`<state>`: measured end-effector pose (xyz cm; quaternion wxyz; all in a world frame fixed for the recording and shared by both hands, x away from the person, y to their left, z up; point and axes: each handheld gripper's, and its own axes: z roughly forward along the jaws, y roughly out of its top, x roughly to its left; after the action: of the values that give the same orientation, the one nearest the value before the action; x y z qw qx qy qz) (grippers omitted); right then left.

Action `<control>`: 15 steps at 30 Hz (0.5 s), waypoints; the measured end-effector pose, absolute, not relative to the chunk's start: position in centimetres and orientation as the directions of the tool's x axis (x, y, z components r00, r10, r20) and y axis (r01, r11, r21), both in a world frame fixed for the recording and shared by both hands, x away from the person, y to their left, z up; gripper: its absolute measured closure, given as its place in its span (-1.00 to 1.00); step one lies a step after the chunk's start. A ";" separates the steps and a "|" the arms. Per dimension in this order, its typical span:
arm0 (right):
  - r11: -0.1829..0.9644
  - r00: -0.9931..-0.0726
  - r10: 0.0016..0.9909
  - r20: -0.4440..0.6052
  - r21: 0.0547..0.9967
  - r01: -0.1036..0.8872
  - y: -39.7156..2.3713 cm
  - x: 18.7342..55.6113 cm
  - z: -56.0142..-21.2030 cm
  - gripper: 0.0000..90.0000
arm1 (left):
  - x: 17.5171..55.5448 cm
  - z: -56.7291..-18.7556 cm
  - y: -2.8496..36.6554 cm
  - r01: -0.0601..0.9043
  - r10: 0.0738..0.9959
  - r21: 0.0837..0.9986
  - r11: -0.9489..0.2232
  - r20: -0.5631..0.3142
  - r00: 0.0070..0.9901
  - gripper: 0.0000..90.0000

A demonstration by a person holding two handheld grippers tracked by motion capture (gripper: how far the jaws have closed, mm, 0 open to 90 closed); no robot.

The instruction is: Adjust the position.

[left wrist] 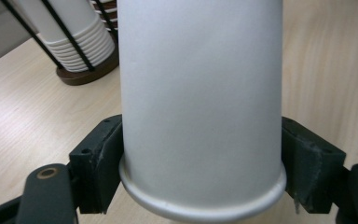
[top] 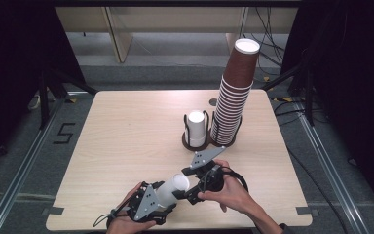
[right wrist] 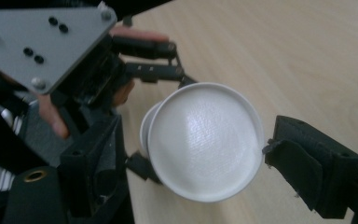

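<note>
A: Table (top: 126, 136); far right, tall brown cup stack (top: 233, 92); just left of it, white cups in a wire holder (top: 196, 129).

B: Near edge: white cup (top: 173, 187), plain, lying level; left gripper (top: 168, 204) clamped near its rim; right gripper (top: 187, 187) jaws apart around its base, not pressing.

Left gripper (top: 168, 199) clamps white cup (top: 171, 188); right gripper (top: 189, 187) beside.

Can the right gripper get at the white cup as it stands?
Probably yes: the right gripper already has its open jaws either side of the white cup's base, while the left gripper grips near the rim.
</note>
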<state>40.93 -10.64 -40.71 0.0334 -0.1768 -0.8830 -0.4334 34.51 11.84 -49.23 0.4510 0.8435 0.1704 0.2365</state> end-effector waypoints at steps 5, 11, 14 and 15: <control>0.608 -0.947 0.240 0.215 0.727 0.320 -11.0 40.7 -41.4 -0.55 | 34.1 -49.3 11.4 0.051 0.458 0.818 -0.573 0.269 0.847 -0.49; 0.623 -0.952 0.211 0.223 0.720 0.306 -10.6 40.8 -41.9 -0.46 | 33.9 -49.3 11.3 0.039 0.440 0.806 -0.590 0.280 0.853 -0.49; 0.632 -0.951 0.204 0.231 0.711 0.308 -10.4 40.8 -42.1 -0.40 | 34.0 -49.2 11.3 0.025 0.420 0.796 -0.605 0.292 0.860 -0.49; 0.636 -0.951 0.197 0.239 0.707 0.309 -10.4 40.8 -42.2 -0.37 | 33.9 -49.3 11.2 0.030 0.427 0.805 -0.592 0.282 0.859 -0.49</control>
<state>40.77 -10.39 -42.20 0.0695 -0.1405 -0.9016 -0.4031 33.94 11.17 -49.32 0.4317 0.8621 0.1325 0.2300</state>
